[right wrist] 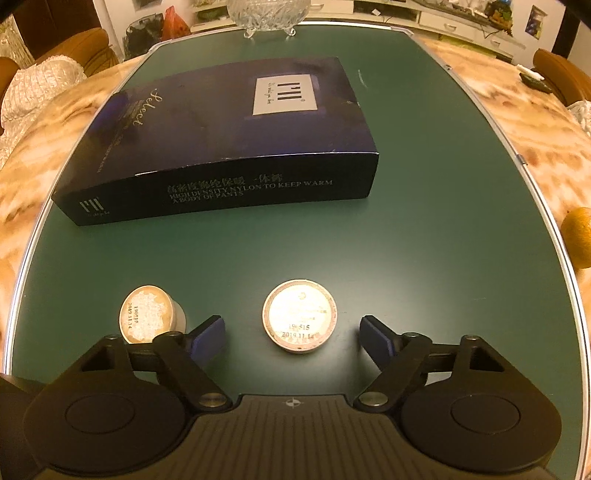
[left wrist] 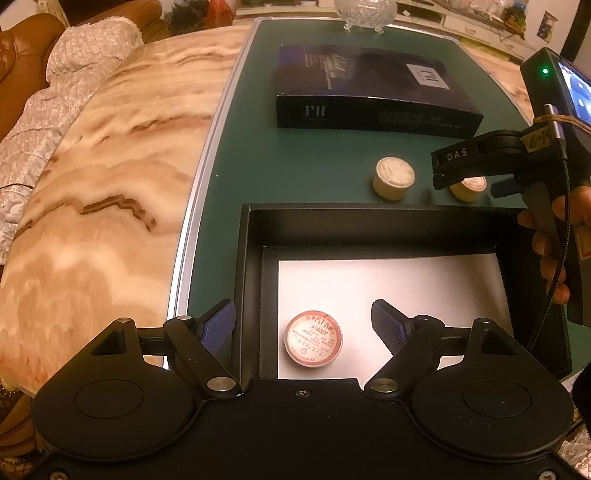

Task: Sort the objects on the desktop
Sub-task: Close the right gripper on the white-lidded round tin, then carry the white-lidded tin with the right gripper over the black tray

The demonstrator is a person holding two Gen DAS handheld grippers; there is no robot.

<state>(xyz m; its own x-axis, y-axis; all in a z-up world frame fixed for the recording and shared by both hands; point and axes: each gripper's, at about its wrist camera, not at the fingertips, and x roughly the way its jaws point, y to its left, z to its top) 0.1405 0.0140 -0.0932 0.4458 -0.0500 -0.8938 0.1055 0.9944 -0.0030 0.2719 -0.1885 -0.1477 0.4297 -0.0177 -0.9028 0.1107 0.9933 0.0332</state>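
A small round foil-lidded cup (left wrist: 313, 339) lies on the white floor of an open black box (left wrist: 251, 280). My left gripper (left wrist: 303, 328) is open above it, one finger outside the box wall. Two more cups stand on the green mat beyond the box: one (left wrist: 394, 178) free, one (left wrist: 468, 187) partly hidden by the right gripper (left wrist: 448, 173). In the right wrist view my right gripper (right wrist: 291, 338) is open, its fingers on either side of a cup (right wrist: 299, 320). The other cup (right wrist: 150, 314) stands to its left.
A long dark blue carton (right wrist: 221, 147) lies across the mat behind the cups, also in the left wrist view (left wrist: 369, 92). A glass bowl (right wrist: 267, 13) stands at the far edge. Marble tabletop (left wrist: 110, 184) surrounds the mat. An orange fruit (right wrist: 578, 236) sits at right.
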